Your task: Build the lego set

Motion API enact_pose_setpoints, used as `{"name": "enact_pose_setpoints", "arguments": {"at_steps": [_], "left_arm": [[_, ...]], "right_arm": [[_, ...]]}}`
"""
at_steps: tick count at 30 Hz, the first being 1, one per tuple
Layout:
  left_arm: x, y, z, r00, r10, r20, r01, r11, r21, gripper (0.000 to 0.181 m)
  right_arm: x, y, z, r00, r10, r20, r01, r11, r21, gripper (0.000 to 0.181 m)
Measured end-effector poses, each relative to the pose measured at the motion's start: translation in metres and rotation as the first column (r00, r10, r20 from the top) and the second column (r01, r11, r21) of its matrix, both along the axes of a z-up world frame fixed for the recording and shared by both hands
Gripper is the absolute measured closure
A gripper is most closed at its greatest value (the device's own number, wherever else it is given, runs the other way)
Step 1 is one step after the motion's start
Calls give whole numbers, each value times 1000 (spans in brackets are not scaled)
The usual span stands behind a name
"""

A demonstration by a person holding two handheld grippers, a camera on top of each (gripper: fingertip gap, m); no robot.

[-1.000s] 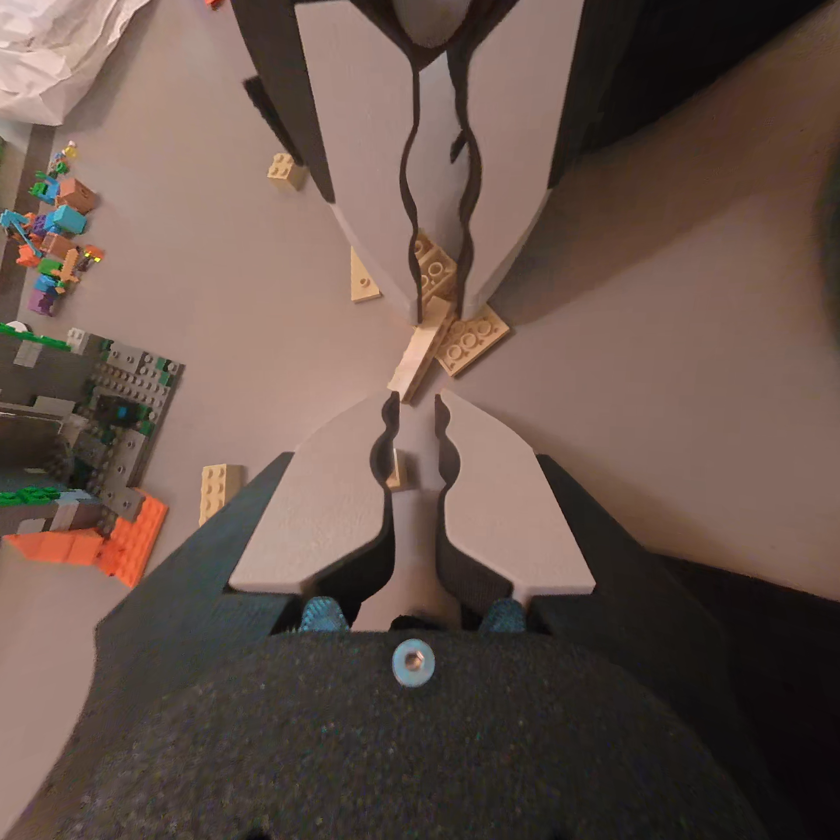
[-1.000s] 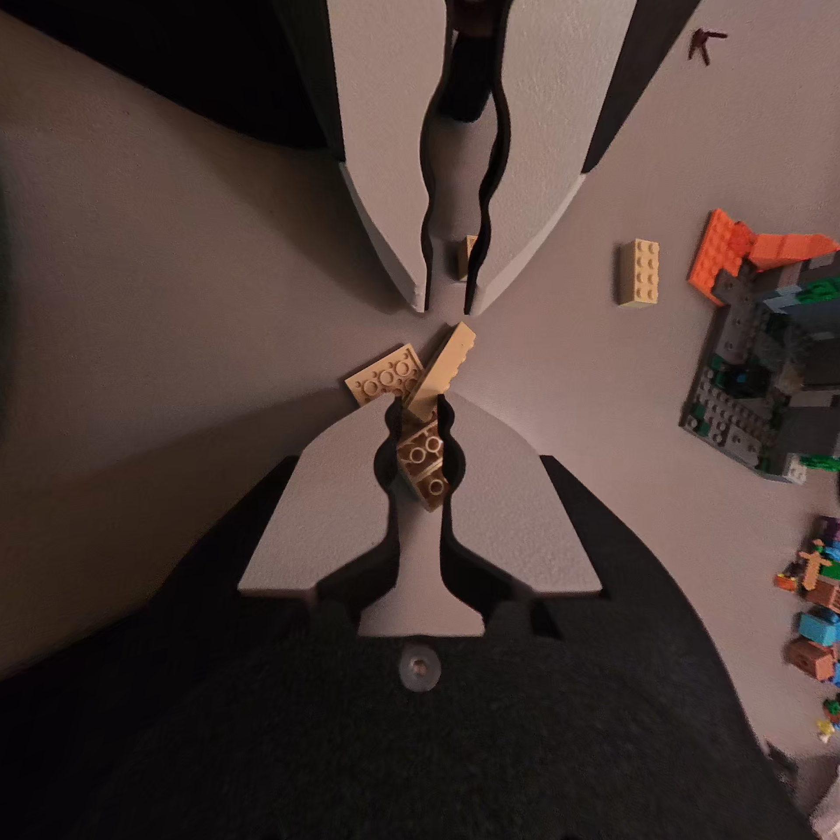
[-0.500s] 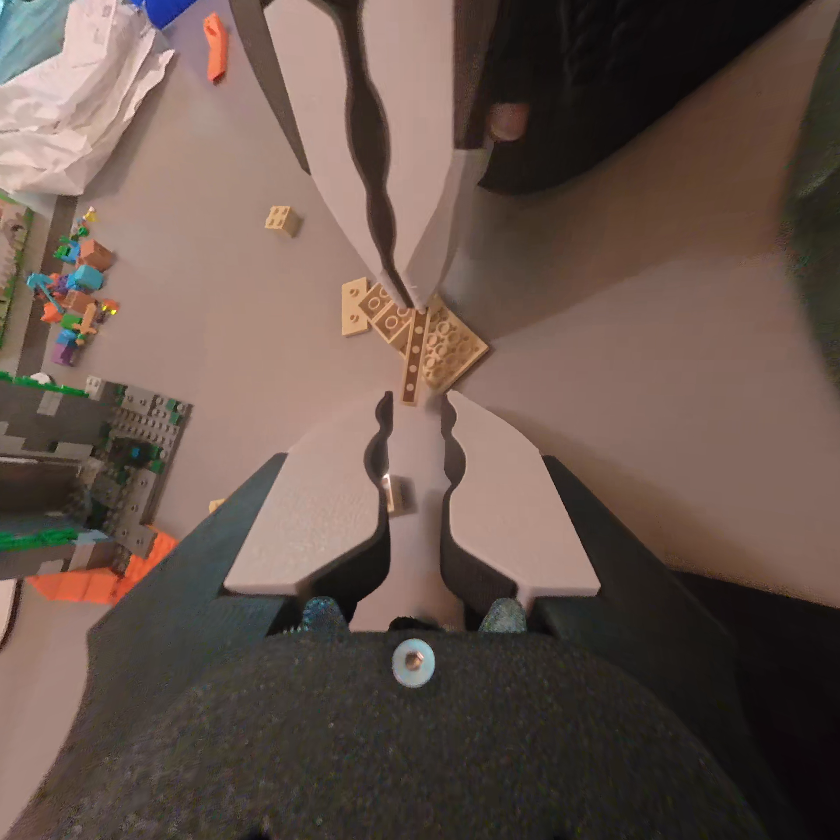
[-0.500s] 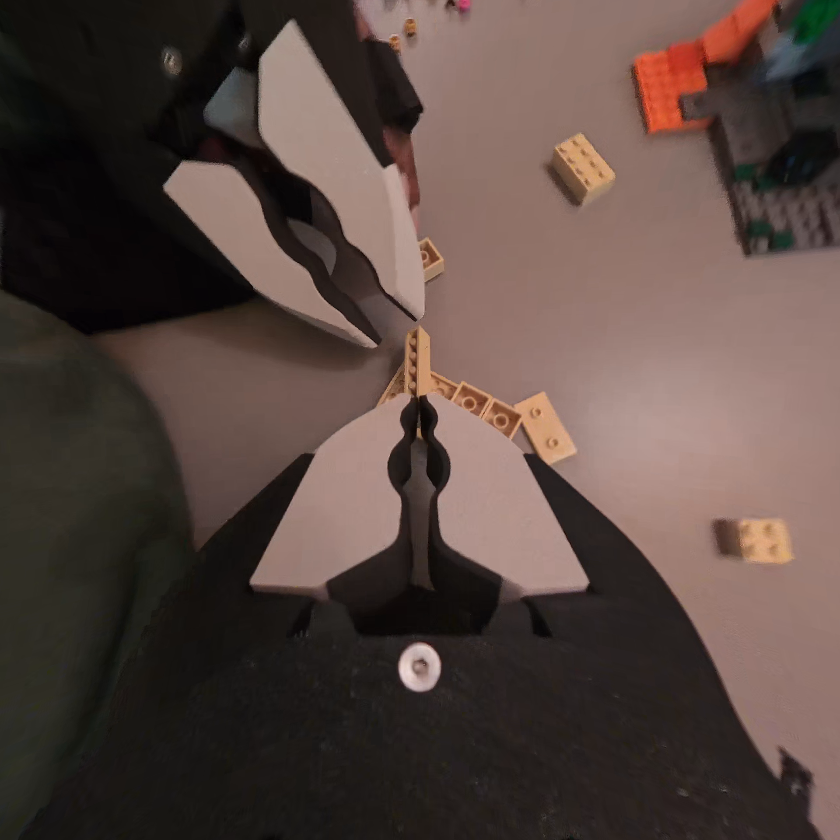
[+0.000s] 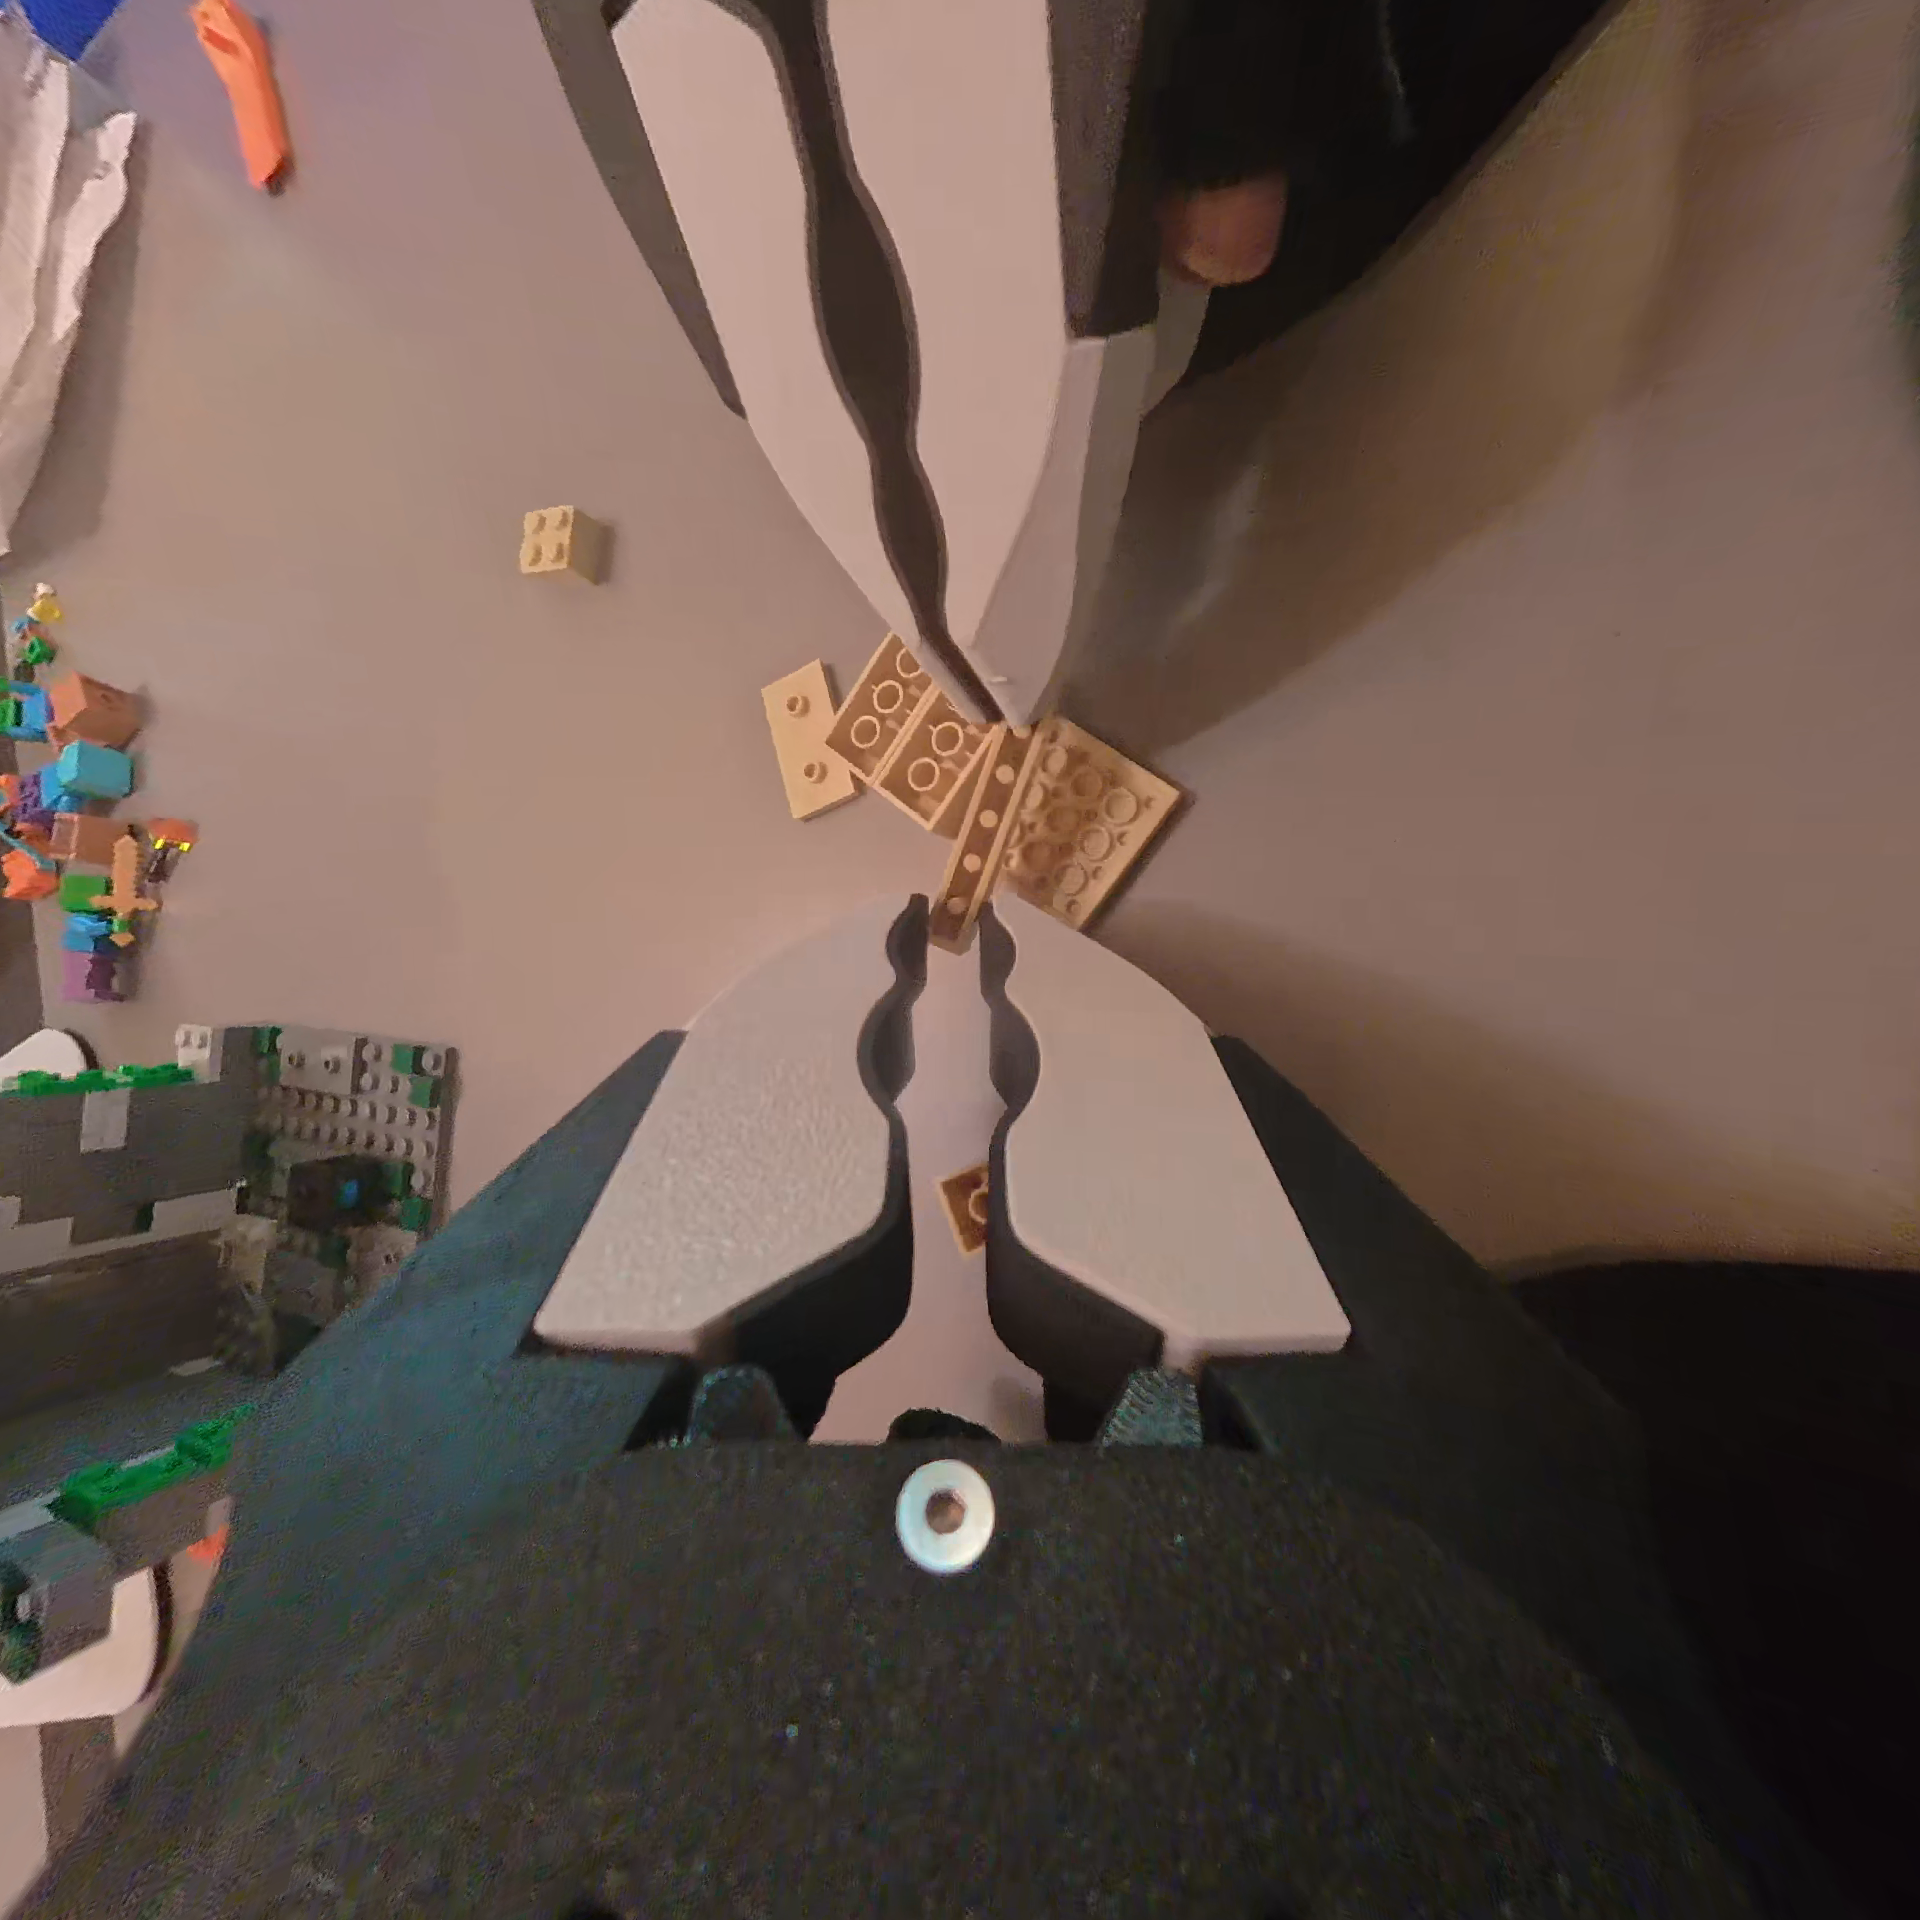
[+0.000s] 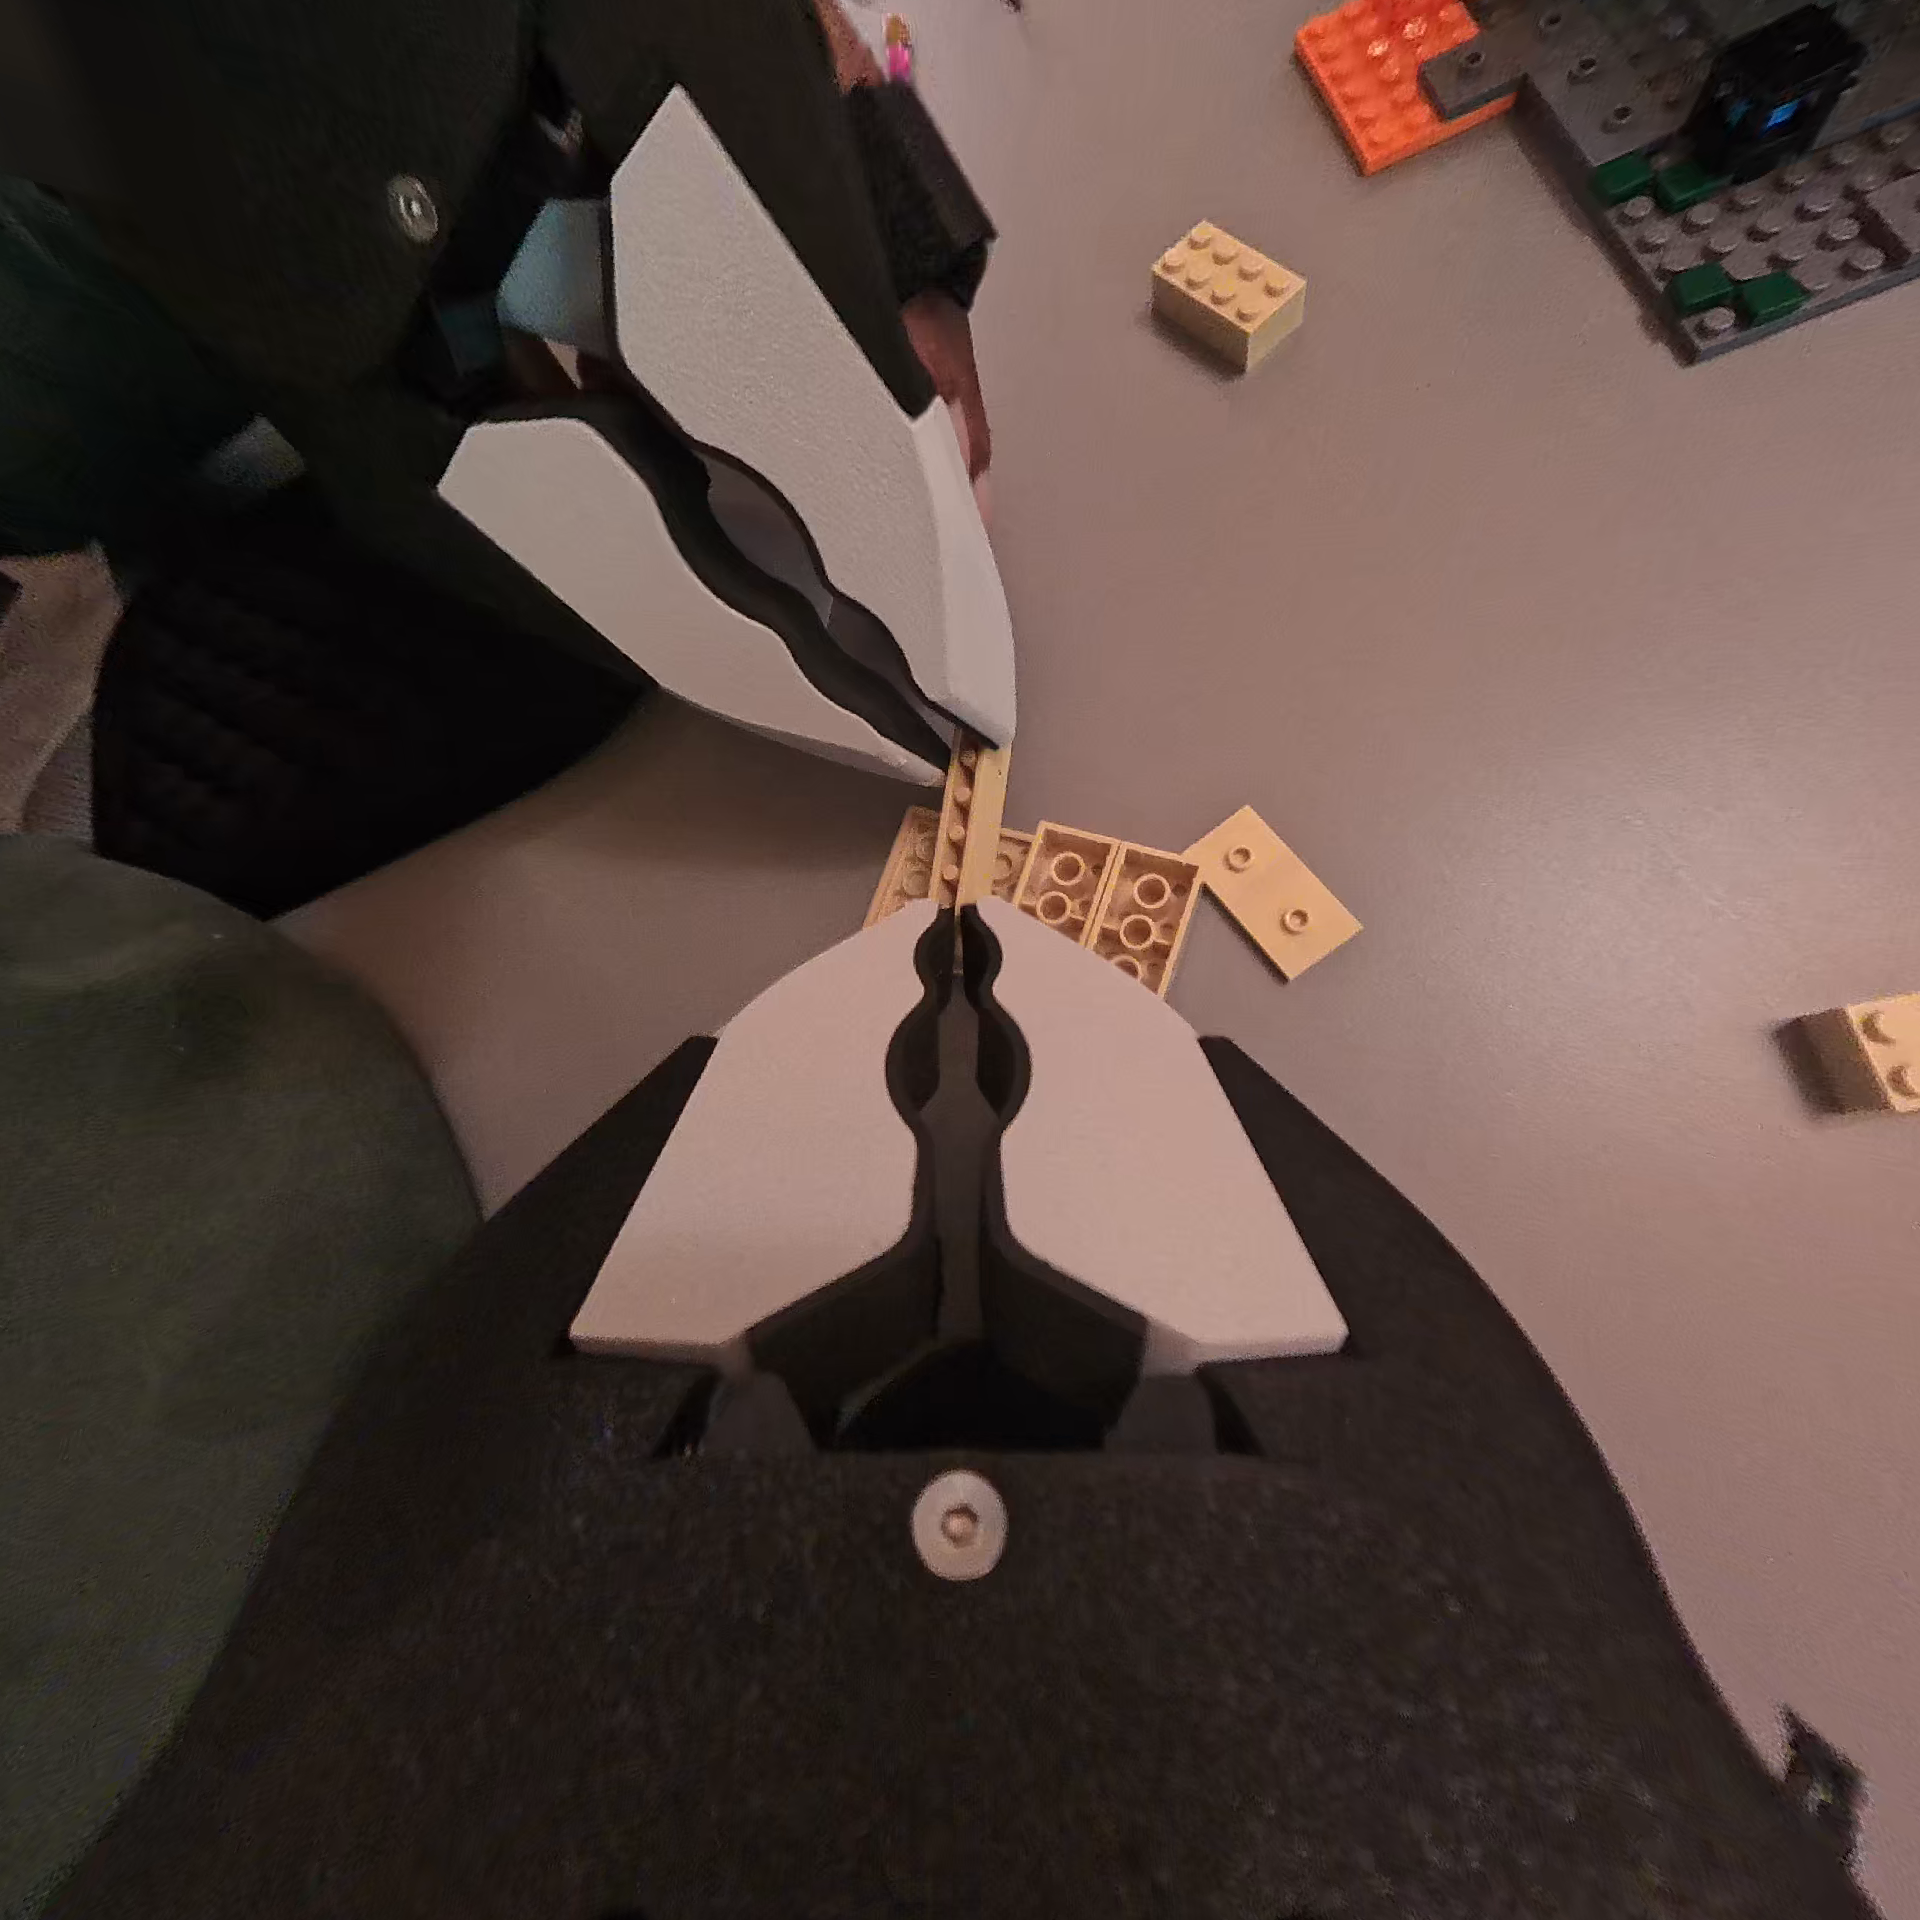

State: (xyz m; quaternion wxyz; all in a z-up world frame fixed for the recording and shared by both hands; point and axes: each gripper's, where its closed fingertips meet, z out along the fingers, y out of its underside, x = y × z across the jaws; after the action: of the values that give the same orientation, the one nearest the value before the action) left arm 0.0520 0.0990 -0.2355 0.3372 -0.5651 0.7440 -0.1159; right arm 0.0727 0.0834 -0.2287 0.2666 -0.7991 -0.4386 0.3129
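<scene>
Since earlier: left gripper (image 5: 951, 920) is closing in on the tan strip (image 5: 985, 821) | right gripper (image 6: 961, 914) is pinching strip's other end above tan plates (image 6: 1101, 899) | left: parted, straddling tip | advice: clamp squarely before right releases.

I can read no writing, numbers, brand marks or signs in either of my views. The tan bricks (image 6: 1101, 904) in front of my jaws show only plain studs, too small and blurred for any lettering to be made out. The white paper (image 5: 52, 281) at the edge of the surface (image 5: 416, 416) looks blank from here.
</scene>
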Motion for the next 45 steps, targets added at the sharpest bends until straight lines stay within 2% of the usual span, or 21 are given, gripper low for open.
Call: {"name": "enact_pose_setpoints", "arguments": {"at_steps": [1, 14, 19, 25, 37, 45], "left_arm": [[1, 0, -1, 1000, -13, -9, 13, 1000, -8, 172], [5, 6, -7, 986, -121, -117, 112, 990, -81, 173], [6, 8, -7, 978, -146, -146, 133, 987, -94, 172], [9, 9, -6, 976, -152, -159, 137, 985, -104, 172], [11, 9, -8, 979, -140, -148, 124, 986, -114, 173], [11, 9, -8, 986, -129, -108, 106, 974, -198, 173]], "right_arm": [[1, -1, -3, 1000, 7, 19, -7, 1000, 3, 180], [7, -3, 0, 994, 56, 92, -70, 985, 157, 172], [6, -1, 5, 990, 78, 118, -107, 958, 266, 172], [4, 4, 0, 985, 82, 153, -126, 946, 300, 178], [10, 12, -7, 975, 70, 210, -123, 961, 250, 181], [12, 18, -7, 980, 90, 178, -116, 983, 141, 181]]}}
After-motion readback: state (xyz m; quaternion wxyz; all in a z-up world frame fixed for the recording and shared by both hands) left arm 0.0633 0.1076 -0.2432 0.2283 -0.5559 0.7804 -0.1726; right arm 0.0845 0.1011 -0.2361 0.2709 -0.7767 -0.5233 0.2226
